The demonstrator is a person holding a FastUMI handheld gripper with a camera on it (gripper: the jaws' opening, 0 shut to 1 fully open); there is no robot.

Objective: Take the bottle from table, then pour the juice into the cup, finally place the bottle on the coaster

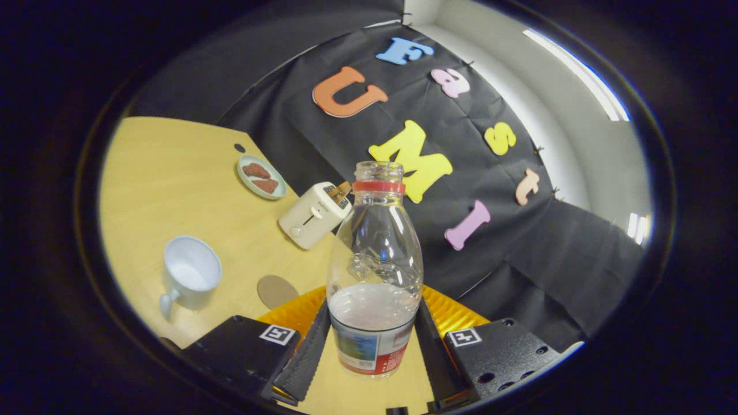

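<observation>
Clear plastic bottle (373, 276) stands clamped between the gripper (372, 351) fingers at lower centre; white cup (189, 275) sits lower left.

Bright ceiling strip light (576, 75), sharp centre, strong fisheye bending toward edges.

The gripper (373, 346) is seen from its own camera, tilted so that the scene leans. Its two fingers (305, 360) are spread part-way and closed in against the lower body of the bottle (375, 276), one pressed on each side. The bottle is held between them, lifted off the worktop.
</observation>
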